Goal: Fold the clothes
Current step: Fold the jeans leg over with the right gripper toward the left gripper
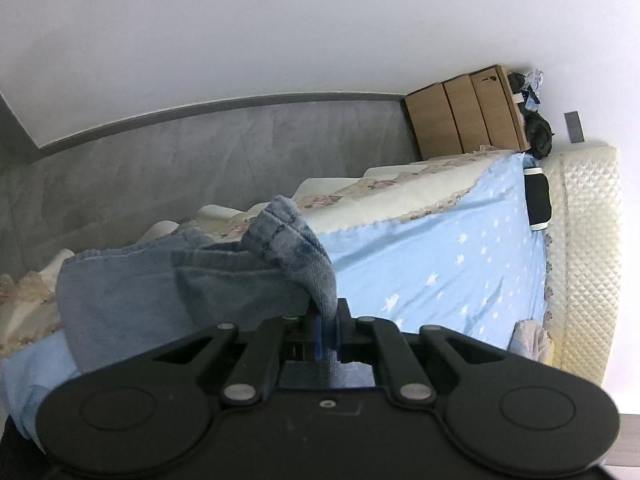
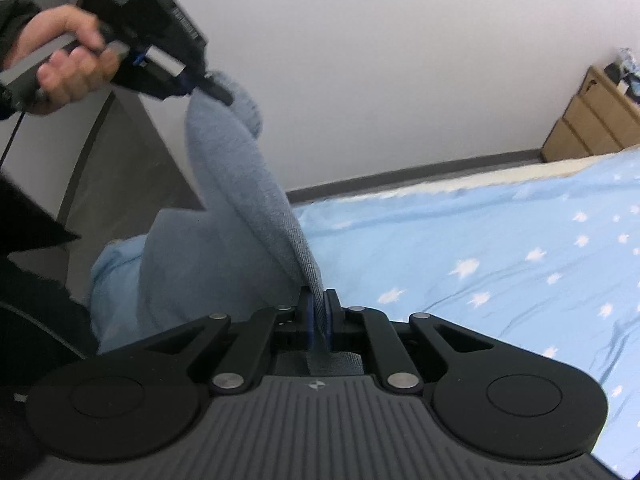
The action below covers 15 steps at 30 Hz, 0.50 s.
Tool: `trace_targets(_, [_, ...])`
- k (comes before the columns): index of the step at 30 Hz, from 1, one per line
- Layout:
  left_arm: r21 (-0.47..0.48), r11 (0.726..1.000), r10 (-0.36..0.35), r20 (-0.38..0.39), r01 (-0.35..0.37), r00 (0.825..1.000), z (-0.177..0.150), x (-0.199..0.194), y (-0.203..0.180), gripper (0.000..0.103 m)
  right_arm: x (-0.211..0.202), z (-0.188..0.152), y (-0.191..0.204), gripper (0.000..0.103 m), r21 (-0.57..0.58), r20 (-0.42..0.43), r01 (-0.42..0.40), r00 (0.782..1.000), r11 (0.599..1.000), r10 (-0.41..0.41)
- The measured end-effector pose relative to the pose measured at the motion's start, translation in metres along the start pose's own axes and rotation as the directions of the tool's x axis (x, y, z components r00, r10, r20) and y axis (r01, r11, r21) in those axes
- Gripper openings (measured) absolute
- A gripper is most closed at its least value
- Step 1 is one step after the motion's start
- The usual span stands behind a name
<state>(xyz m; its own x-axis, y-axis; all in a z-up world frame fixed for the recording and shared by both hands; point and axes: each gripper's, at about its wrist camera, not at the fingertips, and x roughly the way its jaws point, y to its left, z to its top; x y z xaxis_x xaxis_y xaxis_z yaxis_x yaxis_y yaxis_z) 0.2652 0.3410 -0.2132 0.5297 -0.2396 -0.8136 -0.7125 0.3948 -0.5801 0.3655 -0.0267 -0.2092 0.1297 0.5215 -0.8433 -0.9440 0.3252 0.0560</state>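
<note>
**Denim lifted by both grippers, no fold laid down**

Both tools are clamped on the same blue denim garment (image 2: 248, 200). In the right wrist view, the right gripper (image 2: 319, 312) has its pads pressed together on a thin edge of the cloth, which rises from there in a taut band up and to the left, to the left gripper (image 2: 208, 88), carried in the person's left hand (image 2: 68, 60). The left wrist view confirms it: the left gripper (image 1: 328, 320) has its fingers closed on a hem, with a seamed corner of the denim garment (image 1: 180, 280) bunched just beyond them.

The garment hangs between the two tools above the near left part of the bed, over the light blue star-print sheet (image 2: 500, 248). Its lower part sags down toward the sheet; whether it touches cannot be told.

As a judgement, the task is at an early stage: the piece is gripped and spread in the air, yet no crease or flat fold shows anywhere. Laying it flat, doubling it over and smoothing it all remain. Far off, a wooden dresser (image 1: 464, 116) stands by the wall, and a cream floral blanket (image 1: 400, 192) lies along the bed's far side.
</note>
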Motion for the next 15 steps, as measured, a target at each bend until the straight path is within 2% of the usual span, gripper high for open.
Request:
trace_targets(2, [0.000, 1.000, 0.014, 0.002, -0.014, 1.000, 0.004, 0.011, -0.007, 0.005, 0.017, 0.005, -0.013, 0.005, 0.018, 0.004, 0.027, 1.000, 0.999, -0.027])
trace_targets(6, [0.012, 0.998, 0.063, 0.008, -0.063, 0.998, 0.020, 0.056, -0.021, 0.005, 0.063, 0.011, -0.040, 0.005, 0.082, -0.019, 0.082, 0.997, 0.993, -0.080])
trace_targets(12, [0.085, 0.988, 0.130, 0.008, -0.130, 0.991, 0.046, 0.123, -0.046, 0.006, 0.123, 0.015, -0.080, 0.005, 0.160, -0.076, 0.160, 0.986, 0.974, -0.149])
trace_targets(15, [0.115, 0.981, 0.158, 0.002, -0.157, 0.987, 0.060, 0.156, -0.057, 0.006, 0.120, 0.013, -0.111, 0.005, 0.182, -0.089, 0.178, 0.982, 0.967, -0.164])
